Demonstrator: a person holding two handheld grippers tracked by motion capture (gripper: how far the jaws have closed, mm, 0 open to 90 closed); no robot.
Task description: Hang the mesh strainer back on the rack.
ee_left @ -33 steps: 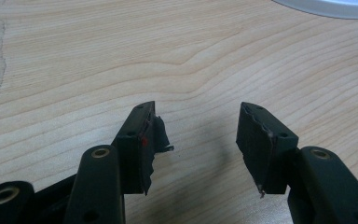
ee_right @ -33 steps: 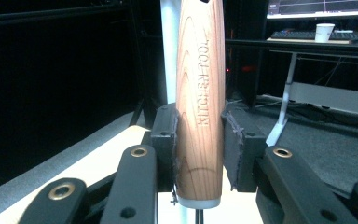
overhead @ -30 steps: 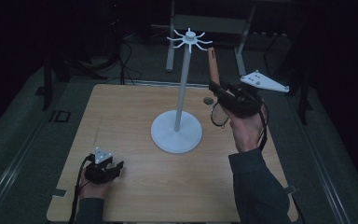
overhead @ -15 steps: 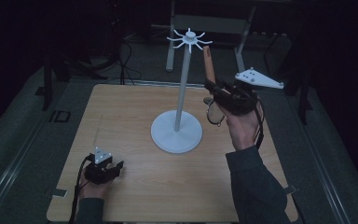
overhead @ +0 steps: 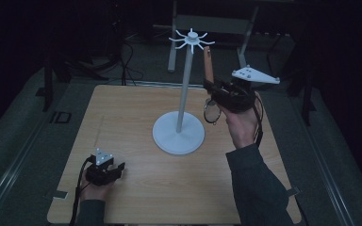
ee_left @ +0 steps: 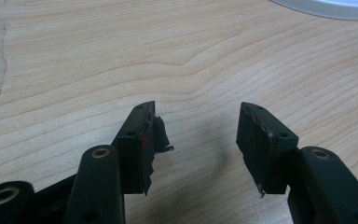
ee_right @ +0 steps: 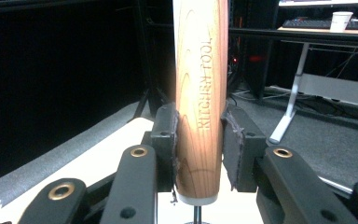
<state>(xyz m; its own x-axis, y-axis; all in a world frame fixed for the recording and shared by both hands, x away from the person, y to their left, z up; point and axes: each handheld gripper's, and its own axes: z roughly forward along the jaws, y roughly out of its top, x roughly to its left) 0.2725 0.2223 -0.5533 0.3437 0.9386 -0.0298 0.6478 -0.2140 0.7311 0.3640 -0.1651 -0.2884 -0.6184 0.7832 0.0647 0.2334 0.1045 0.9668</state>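
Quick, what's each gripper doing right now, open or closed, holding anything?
Left gripper: open, empty, low over the table.
Right gripper: closed on a wooden handle, raised.

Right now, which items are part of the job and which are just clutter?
In play:
- wooden-handled kitchen tool, clamped in the right gripper
- white hook stand on the table
- likely next: hanging the tool on the stand

Not in play:
- left gripper, open, resting on the table
- paper cup on the background desk

A white cup (ee_right: 341, 21) (perhaps paper) stands beside a keyboard (ee_right: 305, 22).
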